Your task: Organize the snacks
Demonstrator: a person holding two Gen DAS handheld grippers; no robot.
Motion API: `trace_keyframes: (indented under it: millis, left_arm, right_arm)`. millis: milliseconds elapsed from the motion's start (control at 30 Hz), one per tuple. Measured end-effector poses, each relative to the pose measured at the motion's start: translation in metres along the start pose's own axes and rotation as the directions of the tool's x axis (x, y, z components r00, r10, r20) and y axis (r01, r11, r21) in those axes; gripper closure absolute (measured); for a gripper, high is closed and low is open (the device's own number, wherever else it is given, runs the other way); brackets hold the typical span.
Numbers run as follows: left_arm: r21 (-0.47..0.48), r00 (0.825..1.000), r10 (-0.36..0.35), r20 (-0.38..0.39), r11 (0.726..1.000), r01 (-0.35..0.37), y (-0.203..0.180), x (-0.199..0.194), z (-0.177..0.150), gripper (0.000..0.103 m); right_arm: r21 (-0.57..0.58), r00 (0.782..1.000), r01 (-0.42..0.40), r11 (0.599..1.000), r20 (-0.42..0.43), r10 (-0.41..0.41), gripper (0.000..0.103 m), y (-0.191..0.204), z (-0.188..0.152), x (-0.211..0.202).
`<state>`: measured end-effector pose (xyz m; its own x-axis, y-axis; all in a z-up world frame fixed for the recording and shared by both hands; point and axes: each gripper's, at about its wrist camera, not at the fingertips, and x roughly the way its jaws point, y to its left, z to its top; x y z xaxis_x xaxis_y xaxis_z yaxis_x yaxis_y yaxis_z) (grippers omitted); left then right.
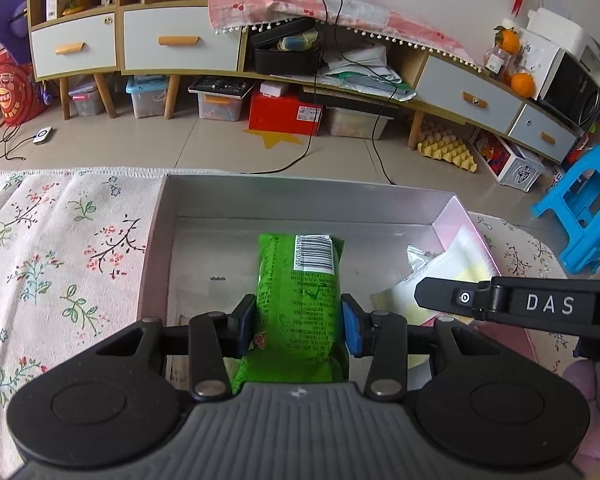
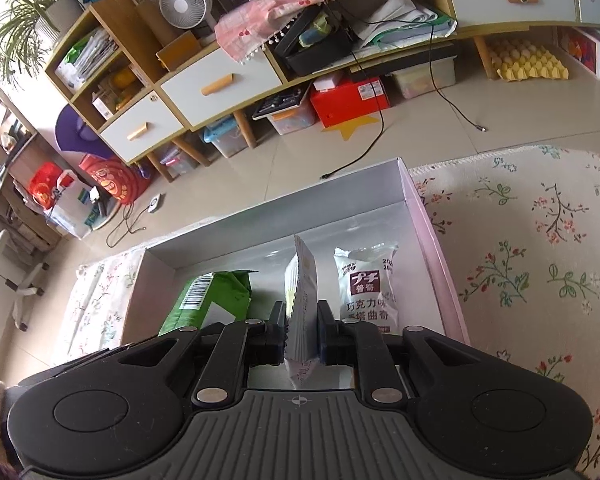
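Note:
A green snack packet (image 1: 296,292) with a barcode hangs low inside the open white box (image 1: 300,184), and my left gripper (image 1: 298,322) is shut on its sides with the blue pads. In the right wrist view my right gripper (image 2: 302,320) is shut on a thin white packet (image 2: 302,280) held edge-on over the same box (image 2: 420,216). The green packet (image 2: 208,296) shows to its left. A white packet with a brown label (image 2: 366,284) lies flat on the box floor to its right. In the left wrist view, a finger (image 1: 432,294) of the right gripper reaches in over the white-and-yellow packet (image 1: 440,268).
The box sits on a floral tablecloth (image 1: 60,260) at the table's far edge, with tiled floor beyond. A blue plastic stool (image 1: 584,204) stands on the floor at the right. Low cabinets (image 1: 180,40) with storage bins underneath line the far wall.

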<state>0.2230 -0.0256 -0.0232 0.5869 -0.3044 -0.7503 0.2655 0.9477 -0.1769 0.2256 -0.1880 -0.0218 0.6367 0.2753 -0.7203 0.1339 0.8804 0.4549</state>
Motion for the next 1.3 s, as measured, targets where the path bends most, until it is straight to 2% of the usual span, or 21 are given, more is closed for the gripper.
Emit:
trace_keyframes:
  millis: [67,100,133,200,300,533,600,767,933,1100,1300]
  left_arm:
    - [0.003,1.000,-0.007,0.013,1.000,0.007,0.000,-0.002,0.001,0.061]
    - [0.002,1.000,-0.011,0.021,1.000,0.011,0.001,-0.003,0.001,0.060]
    - [0.001,1.000,-0.013,0.024,1.000,0.013,0.000,-0.004,0.001,0.058]
    - [0.003,1.000,-0.010,0.026,1.000,0.010,-0.001,-0.007,0.001,0.050]
    - [0.010,0.999,-0.013,0.030,1.000,0.013,-0.002,-0.014,0.000,0.038]
    - [0.026,0.999,-0.014,0.049,1.000,0.013,-0.004,-0.045,-0.011,0.013]
    - [0.024,0.999,-0.007,0.054,1.000,0.006,-0.005,-0.054,-0.016,0.006]
    - [0.046,0.999,0.007,0.045,0.999,-0.009,-0.004,-0.070,-0.032,0.000]
    - [0.076,1.000,0.012,0.021,0.997,-0.013,-0.002,-0.082,-0.047,0.000]
    - [0.120,1.000,0.031,0.000,0.992,-0.031,0.000,-0.094,-0.065,0.000]
    - [0.130,0.998,0.049,-0.027,0.990,-0.046,0.006,-0.109,-0.083,0.000]
  right_arm:
    - [0.009,1.000,-0.004,1.000,0.008,0.004,0.083,-0.001,0.002,-0.002]
    - [0.018,1.000,-0.003,1.000,0.007,0.003,0.078,-0.003,0.003,-0.002]
    - [0.029,1.000,0.001,1.000,0.007,-0.001,0.065,-0.004,0.004,-0.003]
    - [0.049,1.000,0.002,0.999,0.015,-0.003,0.048,-0.007,0.004,-0.008]
    - [0.057,1.000,-0.003,0.998,0.019,0.002,0.044,-0.009,0.004,-0.019]
    - [0.018,0.999,0.010,1.000,0.047,-0.011,0.018,-0.006,-0.001,-0.058]
    - [-0.009,0.998,0.011,1.000,0.067,-0.010,0.014,-0.004,-0.006,-0.071]
    - [-0.059,0.998,0.021,0.998,0.066,-0.017,0.009,0.003,-0.019,-0.091]
    - [-0.106,0.996,0.033,0.994,0.082,-0.024,0.006,0.011,-0.039,-0.110]
    - [-0.167,0.995,0.077,0.983,0.080,-0.064,0.006,0.018,-0.060,-0.122]
    - [-0.250,0.991,0.114,0.962,0.090,-0.094,0.006,0.025,-0.087,-0.138]
